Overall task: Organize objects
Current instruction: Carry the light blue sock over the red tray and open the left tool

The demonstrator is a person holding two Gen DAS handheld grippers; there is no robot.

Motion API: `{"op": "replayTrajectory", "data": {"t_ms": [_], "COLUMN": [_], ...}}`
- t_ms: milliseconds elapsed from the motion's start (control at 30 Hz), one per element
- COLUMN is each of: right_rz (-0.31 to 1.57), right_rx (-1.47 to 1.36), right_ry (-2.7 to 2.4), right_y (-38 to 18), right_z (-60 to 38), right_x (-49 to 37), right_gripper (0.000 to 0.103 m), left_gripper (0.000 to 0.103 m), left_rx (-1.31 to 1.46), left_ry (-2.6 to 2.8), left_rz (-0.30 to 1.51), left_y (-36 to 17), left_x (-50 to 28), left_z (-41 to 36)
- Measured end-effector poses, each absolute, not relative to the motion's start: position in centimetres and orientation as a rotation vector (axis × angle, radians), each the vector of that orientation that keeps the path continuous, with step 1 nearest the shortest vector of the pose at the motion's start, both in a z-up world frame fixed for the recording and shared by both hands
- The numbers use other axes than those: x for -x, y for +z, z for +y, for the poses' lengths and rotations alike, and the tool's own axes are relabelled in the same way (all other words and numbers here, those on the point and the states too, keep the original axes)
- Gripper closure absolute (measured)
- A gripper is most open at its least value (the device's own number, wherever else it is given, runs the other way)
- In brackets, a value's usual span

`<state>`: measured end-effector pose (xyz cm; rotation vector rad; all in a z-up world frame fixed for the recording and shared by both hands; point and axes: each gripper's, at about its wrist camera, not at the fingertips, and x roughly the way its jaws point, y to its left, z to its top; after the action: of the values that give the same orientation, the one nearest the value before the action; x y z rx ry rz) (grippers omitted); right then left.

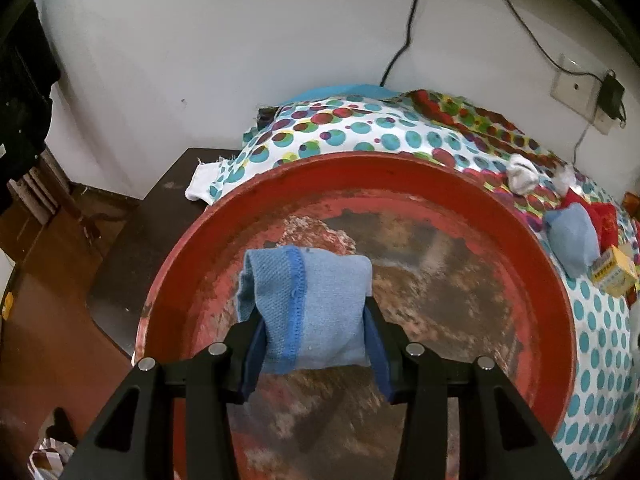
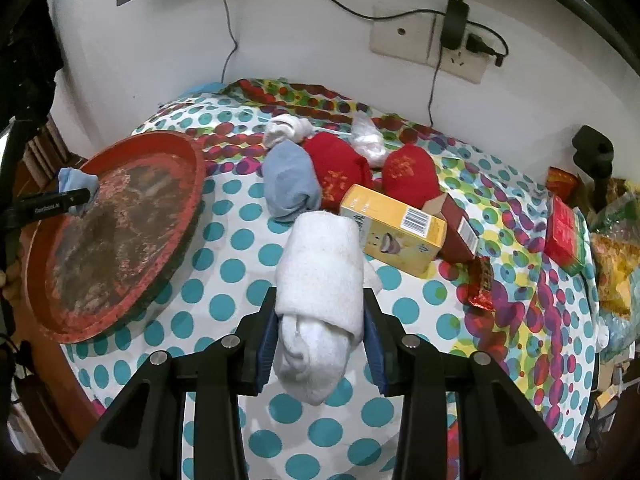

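My left gripper (image 1: 310, 316) is shut on a folded light-blue sock bundle (image 1: 308, 300) and holds it over the worn red round tray (image 1: 440, 172). The right wrist view shows that same left gripper (image 2: 86, 198) with the blue sock (image 2: 74, 180) above the tray (image 2: 188, 200) at the table's left. My right gripper (image 2: 320, 316) is shut on a rolled white sock bundle (image 2: 320, 280), held above the dotted tablecloth (image 2: 240, 272). On the cloth beyond lie another blue sock bundle (image 2: 290, 184), two red bundles (image 2: 340, 168), and two white bundles (image 2: 286, 128).
A yellow box (image 2: 394, 232) and a dark red box (image 2: 456, 224) lie right of the socks. Snack packets and a red pack (image 2: 564, 236) crowd the table's right edge. A wall socket with charger (image 2: 454, 28) and cables sit behind. A dark side table (image 1: 132, 248) stands left.
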<state>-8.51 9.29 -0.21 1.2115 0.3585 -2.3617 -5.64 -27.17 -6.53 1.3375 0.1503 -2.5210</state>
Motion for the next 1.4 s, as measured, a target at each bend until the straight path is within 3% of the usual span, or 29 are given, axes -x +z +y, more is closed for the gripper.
{"op": "replayTrajectory", "data": {"t_ms": [767, 1033, 1167, 1400], "right_rz": [0.287, 0.283, 0.272, 0.263], "right_rx": [-1.301, -1.302, -1.304, -1.293], "right_ry": [-2.413, -2.414, -2.415, -2.421], "right_y": [-1.7, -1.8, -2.0, -1.9], "right_z": [12.5, 12.7, 13.0, 13.3], "right_x": [11.2, 11.3, 11.3, 11.1], "right_gripper": [0.066, 0.066, 0.066, 0.066], "left_gripper": [0.053, 0.050, 0.043, 0.041], "left_rx": [-1.406, -1.403, -1.383, -1.358], "left_ry": [-2.450, -2.464, -2.478, -2.497], "left_rz": [0.221, 0.279, 0.251, 0.215], "left_y": [-9.6, -9.0, -8.1, -6.4], "left_x": [9.5, 9.0, 8.7, 8.0], "left_z": [-30.3, -30.3, -29.8, -28.8]}}
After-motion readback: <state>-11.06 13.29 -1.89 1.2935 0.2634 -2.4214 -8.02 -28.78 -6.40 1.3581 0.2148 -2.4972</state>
